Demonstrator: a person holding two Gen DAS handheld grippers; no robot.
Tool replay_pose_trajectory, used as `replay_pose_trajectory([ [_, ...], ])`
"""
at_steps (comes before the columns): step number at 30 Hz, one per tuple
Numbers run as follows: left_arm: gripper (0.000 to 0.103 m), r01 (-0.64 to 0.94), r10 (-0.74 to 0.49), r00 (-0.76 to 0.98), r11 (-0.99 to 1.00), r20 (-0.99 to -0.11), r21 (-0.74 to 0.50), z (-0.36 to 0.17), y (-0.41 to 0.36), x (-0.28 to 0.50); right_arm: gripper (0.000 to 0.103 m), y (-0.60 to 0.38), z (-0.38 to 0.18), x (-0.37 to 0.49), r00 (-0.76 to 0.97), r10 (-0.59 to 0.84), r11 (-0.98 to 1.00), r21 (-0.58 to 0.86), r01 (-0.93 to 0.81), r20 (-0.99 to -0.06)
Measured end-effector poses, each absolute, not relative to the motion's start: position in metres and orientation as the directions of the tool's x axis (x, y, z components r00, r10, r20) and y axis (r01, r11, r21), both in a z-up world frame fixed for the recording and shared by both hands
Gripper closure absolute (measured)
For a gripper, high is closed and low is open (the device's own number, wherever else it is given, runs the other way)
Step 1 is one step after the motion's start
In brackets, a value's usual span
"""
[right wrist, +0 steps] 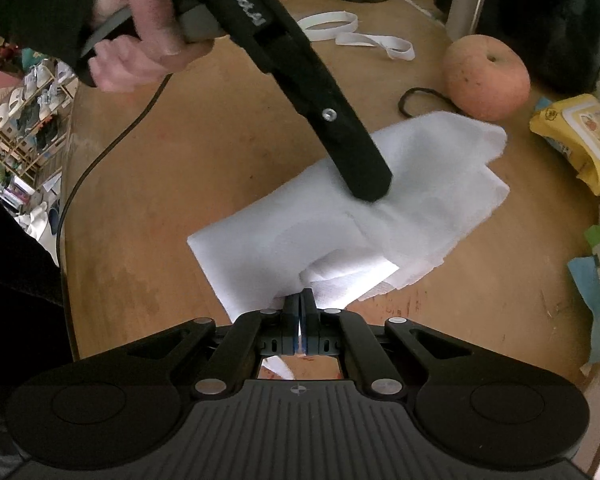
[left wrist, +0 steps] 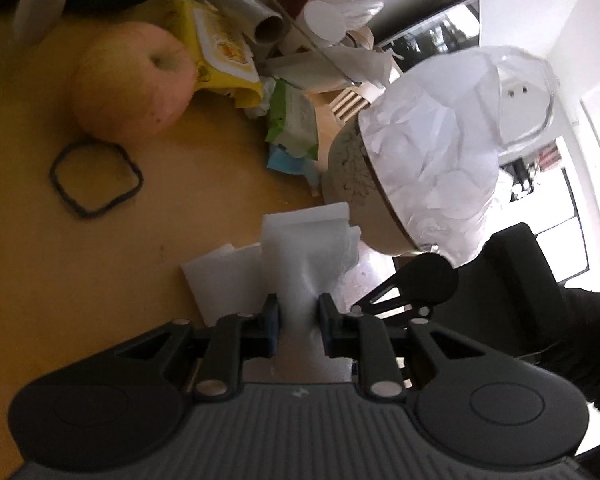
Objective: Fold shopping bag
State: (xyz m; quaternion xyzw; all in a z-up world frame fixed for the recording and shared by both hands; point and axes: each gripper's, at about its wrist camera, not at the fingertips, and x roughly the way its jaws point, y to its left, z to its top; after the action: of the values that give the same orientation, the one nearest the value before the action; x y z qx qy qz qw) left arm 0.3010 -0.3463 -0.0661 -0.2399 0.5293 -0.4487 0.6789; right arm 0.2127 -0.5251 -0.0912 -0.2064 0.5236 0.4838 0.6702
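Observation:
The white shopping bag (right wrist: 300,220) lies flattened and partly folded on the wooden table (right wrist: 160,168). My right gripper (right wrist: 300,300) is shut on its near edge, and a thin fold of the bag is caught between the closed fingers. My left gripper (right wrist: 370,184) comes down from the upper left, held by a hand (right wrist: 140,44), and its tip rests on the middle of the bag. In the left wrist view the left gripper (left wrist: 298,320) is rolled sideways and pinches a bunched strip of the bag (left wrist: 300,248) between its pads.
An apple (right wrist: 486,78) and a black elastic loop (right wrist: 416,96) lie just beyond the bag. A yellow wipes pack (right wrist: 580,136) and paper clutter line the right side. A bowl (left wrist: 360,184) stuffed with white plastic stands close to the bag. A white strap (right wrist: 360,36) lies farther back.

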Motion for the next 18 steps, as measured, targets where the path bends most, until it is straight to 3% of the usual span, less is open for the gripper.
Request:
replay_pose_trajectory([
  [12, 0.077, 0.121, -0.851, 0.080, 0.525, -0.519, -0.843, -0.102, -0.324, 0.294, 0.102, -0.526, -0.087, 0.216, -0.020, 0.435, 0.439, 0.232, -0.868, -0.900],
  [18, 0.081, 0.055, -0.831, 0.097, 0.554, -0.548, -0.830, -0.106, -0.322, 0.291, 0.102, -0.525, -0.085, 0.204, -0.003, 0.430, 0.439, 0.212, -0.873, -0.903],
])
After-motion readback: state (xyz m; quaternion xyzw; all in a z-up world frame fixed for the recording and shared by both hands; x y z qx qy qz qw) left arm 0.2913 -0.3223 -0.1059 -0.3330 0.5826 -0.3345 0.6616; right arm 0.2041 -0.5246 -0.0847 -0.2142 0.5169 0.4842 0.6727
